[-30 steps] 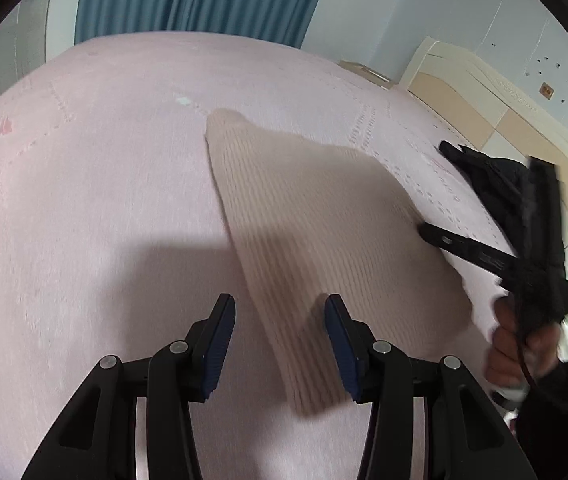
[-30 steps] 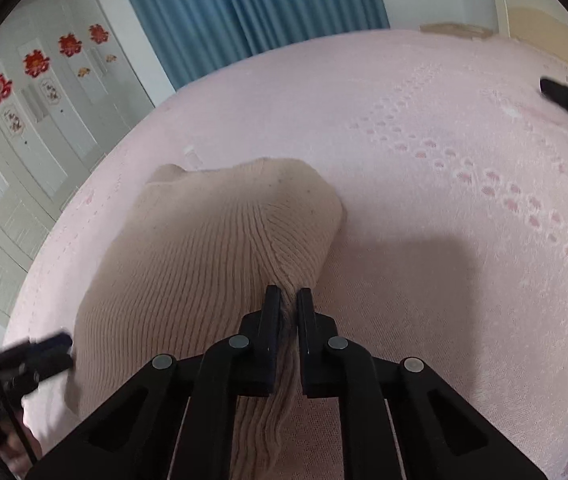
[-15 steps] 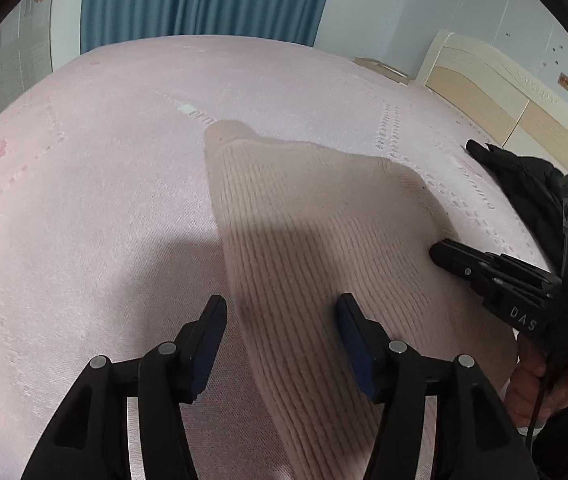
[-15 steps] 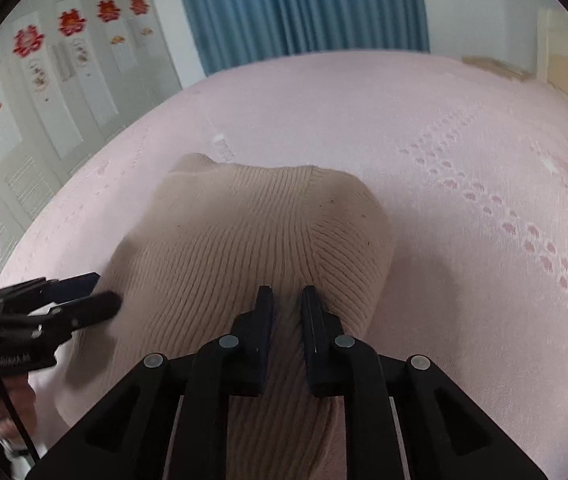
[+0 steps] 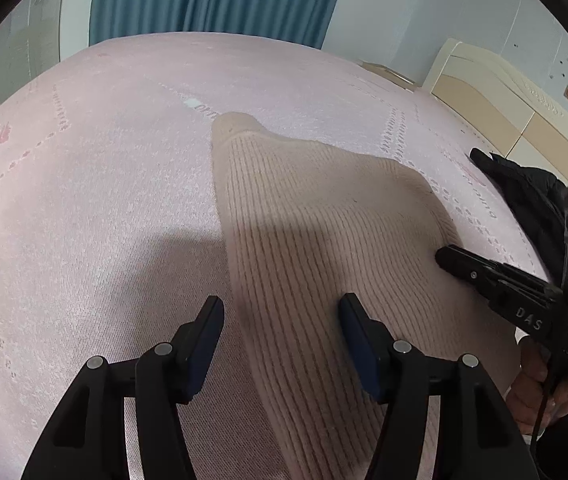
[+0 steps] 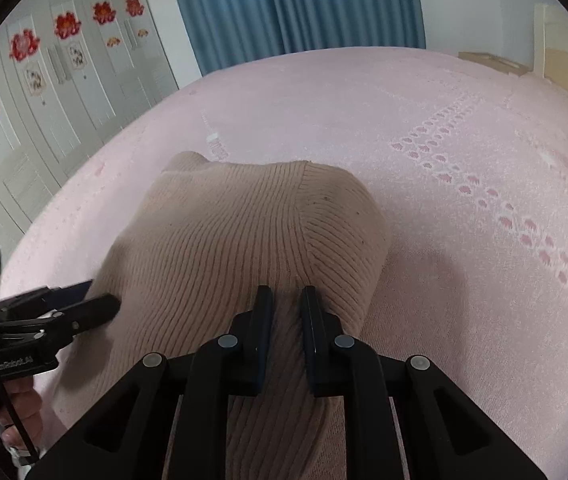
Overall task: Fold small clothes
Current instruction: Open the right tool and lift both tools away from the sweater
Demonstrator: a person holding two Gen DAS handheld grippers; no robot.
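Pinching a ridge of the beige knit between its fingers, your right claw is sitting near the garment's right side, with the ribbed fabric bunching up in the narrow gap between the two pads. Ahead of that claw the knit is lying spread on the pink bed, a seam running away from the fingertips toward the far edge. To its left, your left claw is coming in low at the garment's left edge.

From the left wrist view, your left claw is standing wide open, gripping nothing. Its right finger is hovering over the knit while its left finger is hanging over bare bed, so the garment's left edge is running between the two. Whether the pads are touching the fabric cannot be told. To the right of this claw, your right claw is pressing its closed tips into the knit near its right edge, with your right hand holding the handle behind it. Beyond that, a black garment is lying on the bed, apart from the knit.
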